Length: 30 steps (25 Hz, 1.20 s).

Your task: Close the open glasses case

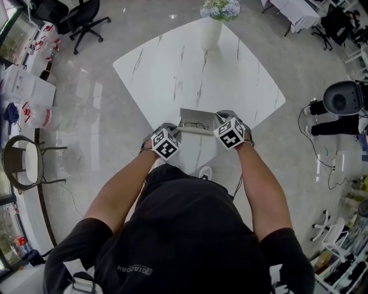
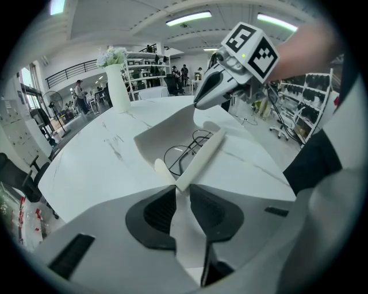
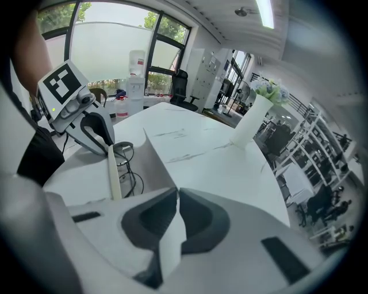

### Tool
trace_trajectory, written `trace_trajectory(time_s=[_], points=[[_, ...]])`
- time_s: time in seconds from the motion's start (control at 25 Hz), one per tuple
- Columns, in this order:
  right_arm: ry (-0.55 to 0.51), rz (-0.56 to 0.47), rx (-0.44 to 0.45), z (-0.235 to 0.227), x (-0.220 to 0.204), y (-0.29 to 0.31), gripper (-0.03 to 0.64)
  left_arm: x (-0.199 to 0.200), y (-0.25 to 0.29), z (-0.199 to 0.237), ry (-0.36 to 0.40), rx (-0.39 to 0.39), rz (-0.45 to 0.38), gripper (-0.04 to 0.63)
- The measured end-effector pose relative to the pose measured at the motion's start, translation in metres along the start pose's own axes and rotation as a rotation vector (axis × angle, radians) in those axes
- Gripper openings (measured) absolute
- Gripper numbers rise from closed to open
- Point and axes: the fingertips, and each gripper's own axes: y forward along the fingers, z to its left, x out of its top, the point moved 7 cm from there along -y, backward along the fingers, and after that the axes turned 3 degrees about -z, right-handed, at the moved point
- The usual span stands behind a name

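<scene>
Black shirt (image 1: 184,229) nearest. Left gripper (image 2: 177,189) at L end of glasses case (image 1: 198,122), jaws nearly together, pinching case's thin corner. Right gripper (image 3: 176,190) at case's R end, jaws nipped on what looks like lid (image 2: 169,129) edge. Case sits at near edge of table (image 1: 172,69), glasses (image 2: 184,152) inside, lid up. Vase (image 1: 211,31) well beyond case. Progress: both grips on, lid not yet folded down, so the actual closing is left.

Bench (image 1: 172,63): white, grey-veined, 1 corner pointing away.
Vase (image 1: 211,31): white, upright on that far corner, holding pale flowers (image 1: 221,8).
Office chair (image 1: 80,17): black, on the floor beyond the bench.
Round chair (image 1: 23,163): dark frame, white seat, far left.
</scene>
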Motion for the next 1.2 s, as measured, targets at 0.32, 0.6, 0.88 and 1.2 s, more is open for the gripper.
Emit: trace_trajectory(time_s=[0.32, 0.6, 0.88, 1.2], points=[[0.000, 0.000, -0.004, 0.001, 0.000, 0.000, 0.017, 0.000, 0.001, 0.001, -0.008, -0.007, 0.004, 0.078], [-0.002, -0.007, -0.009, 0.004, -0.002, 0.000, 0.017, -0.002, 0.002, 0.000, -0.015, -0.003, 0.007, 0.077], [0.005, -0.010, -0.009, 0.008, -0.003, -0.005, 0.017, -0.001, 0.000, -0.001, -0.013, 0.005, 0.025, 0.077], [0.019, -0.031, 0.005, 0.016, -0.009, -0.014, 0.018, 0.001, 0.001, -0.004, -0.028, 0.019, 0.022, 0.075]])
